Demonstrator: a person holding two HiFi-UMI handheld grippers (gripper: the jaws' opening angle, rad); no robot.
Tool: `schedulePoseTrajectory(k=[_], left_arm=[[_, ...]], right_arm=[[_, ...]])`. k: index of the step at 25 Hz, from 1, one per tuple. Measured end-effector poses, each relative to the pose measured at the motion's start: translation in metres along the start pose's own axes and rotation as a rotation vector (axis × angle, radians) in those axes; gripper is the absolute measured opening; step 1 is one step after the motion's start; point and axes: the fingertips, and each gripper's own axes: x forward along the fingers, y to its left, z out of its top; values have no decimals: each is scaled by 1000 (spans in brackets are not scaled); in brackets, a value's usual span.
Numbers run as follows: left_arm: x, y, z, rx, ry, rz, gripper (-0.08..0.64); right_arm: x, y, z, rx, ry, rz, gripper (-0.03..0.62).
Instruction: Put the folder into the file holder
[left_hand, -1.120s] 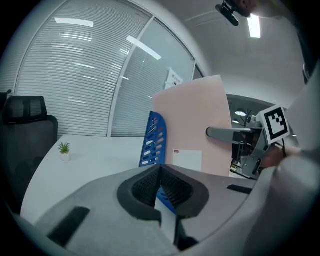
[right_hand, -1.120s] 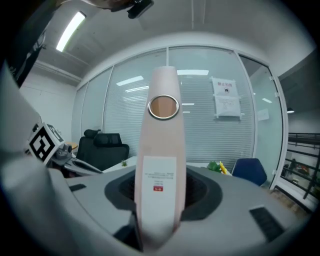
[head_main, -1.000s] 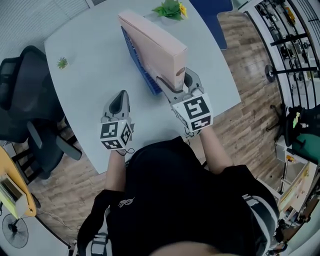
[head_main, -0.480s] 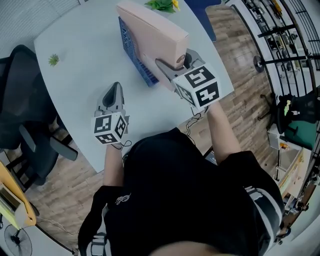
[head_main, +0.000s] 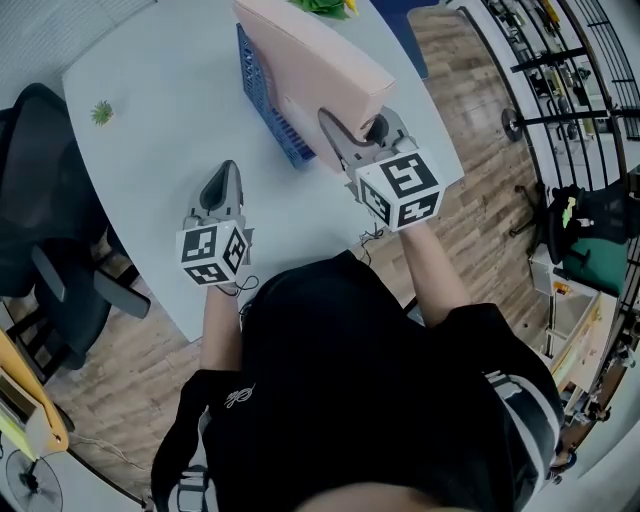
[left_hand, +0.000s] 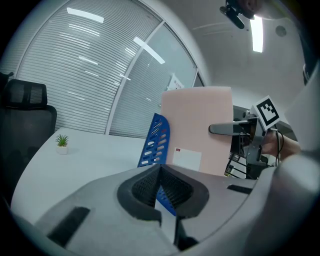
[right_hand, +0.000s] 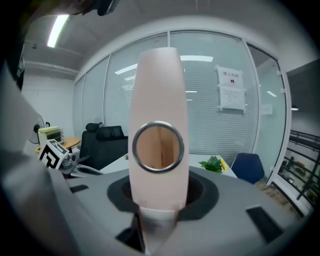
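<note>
R gripper (head_main: 355, 120): jaws have just been closing, now clamped on the folder (head_main: 310, 65) spine, below the ring hole (right_hand: 159, 146). Folder stands upright on table (head_main: 170, 150), against blue file holder (head_main: 262, 95); seated inside or not: unclear. Likely stiff, bulky, smooth-faced: grip spine end. L gripper (head_main: 225, 170): clenched, empty.

The head view looks steeply down onto the table (head_main: 160, 120). The left gripper view faces low across it toward the pink folder (left_hand: 200, 130); the right gripper view sits close against that folder's spine. All share the folder.
</note>
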Motion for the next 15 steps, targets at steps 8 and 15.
schedulePoseTrajectory(k=[8,15], left_arm=[[-1,-2,0,6,5,4,2],[2,-5,-2,14,11,4,2]], right_arm=[[-17,7,5,30,-166,-31,140],[-17,2,14,27,-274,-63,139]])
